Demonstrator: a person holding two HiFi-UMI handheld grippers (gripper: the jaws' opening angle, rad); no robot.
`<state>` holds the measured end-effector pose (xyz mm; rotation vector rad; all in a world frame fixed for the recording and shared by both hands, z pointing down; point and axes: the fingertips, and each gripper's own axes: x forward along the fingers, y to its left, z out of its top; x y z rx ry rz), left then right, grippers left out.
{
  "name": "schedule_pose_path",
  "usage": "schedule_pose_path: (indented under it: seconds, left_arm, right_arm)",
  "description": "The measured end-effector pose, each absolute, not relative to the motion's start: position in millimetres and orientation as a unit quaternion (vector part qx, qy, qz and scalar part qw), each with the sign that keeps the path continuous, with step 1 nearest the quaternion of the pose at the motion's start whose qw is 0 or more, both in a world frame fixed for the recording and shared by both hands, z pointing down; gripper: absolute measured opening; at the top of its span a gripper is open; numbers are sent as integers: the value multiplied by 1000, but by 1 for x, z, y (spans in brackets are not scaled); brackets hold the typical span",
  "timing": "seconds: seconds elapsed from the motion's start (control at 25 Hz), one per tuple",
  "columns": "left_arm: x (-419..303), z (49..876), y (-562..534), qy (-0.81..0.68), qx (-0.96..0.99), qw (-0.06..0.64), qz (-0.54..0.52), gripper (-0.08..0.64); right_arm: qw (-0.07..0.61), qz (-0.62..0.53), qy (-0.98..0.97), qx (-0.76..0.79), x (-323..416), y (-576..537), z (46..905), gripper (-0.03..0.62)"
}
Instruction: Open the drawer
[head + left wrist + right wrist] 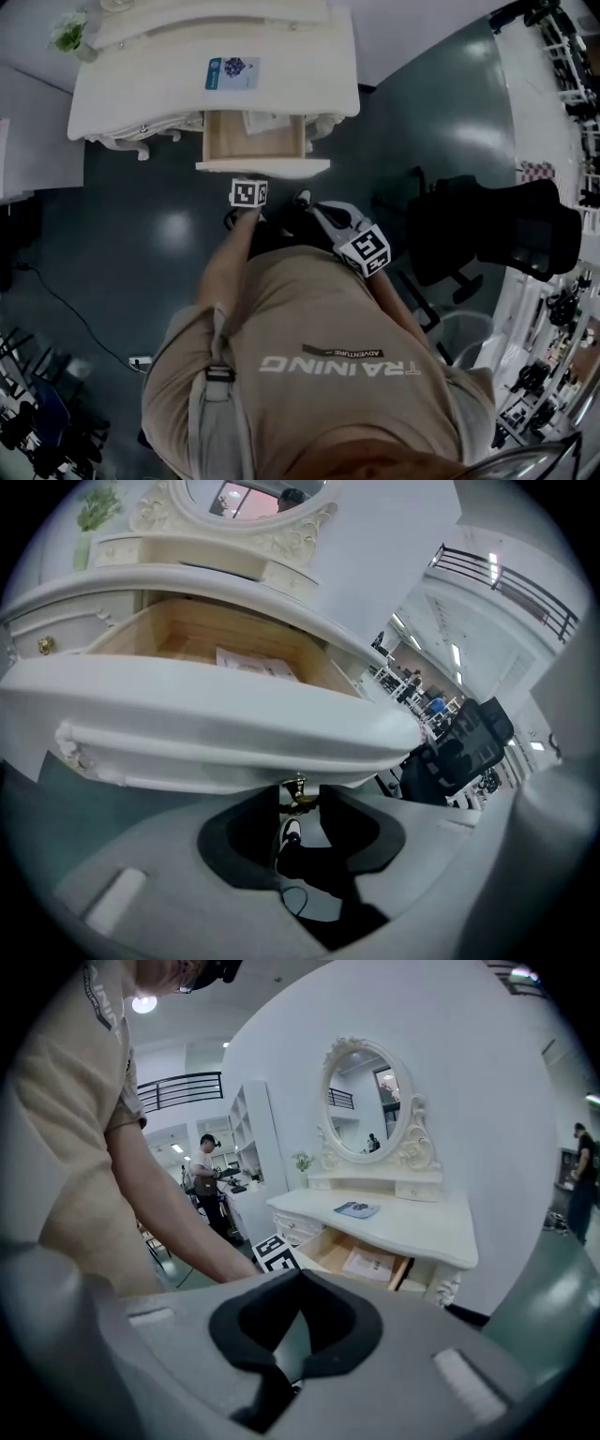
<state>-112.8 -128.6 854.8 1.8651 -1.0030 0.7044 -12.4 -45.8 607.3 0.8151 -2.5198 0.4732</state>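
And there it is: the drawer is found at twelve o'clock in the head view, drawn well out from under the counter, its wooden inside laid bare. A sheet of paper is seen lying flat in it, and a booklet is left on the counter top above, at twelve o'clock from the drawer.

The left gripper is set against the drawer front from just below. Its fingers are closed in narrow, and the small brass knob is pinched between them, right under the white front.

The right gripper is held back at about four o'clock from the left one, close to the person's body and well apart from the drawer. Its fingers are brought together tip to tip, and nothing is held in them.

The pull itself is judged to be the step in hand, and very nearly finished, since so much of the drawer is already exposed. If more travel is wanted, a short straight draw toward six o'clock is called for, kept level so the little knob is not slipped from the pinch. Otherwise the left fingers need only be parted and the gripper backed off toward six o'clock, without the front being nudged shut.
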Motion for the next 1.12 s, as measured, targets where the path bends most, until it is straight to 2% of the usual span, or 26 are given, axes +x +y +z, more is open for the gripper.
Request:
schedule_pose_path:
  seconds: [0.8,1.12]
  left_arm:
    - [-101,861,-98,-441,697,451,340,135]
    - [-96,862,-101,-477,685,425,349,135]
  right_arm:
    - [190,196,-918,288,67,3,617,3]
    - [156,248,-912,287,116,25,650,3]
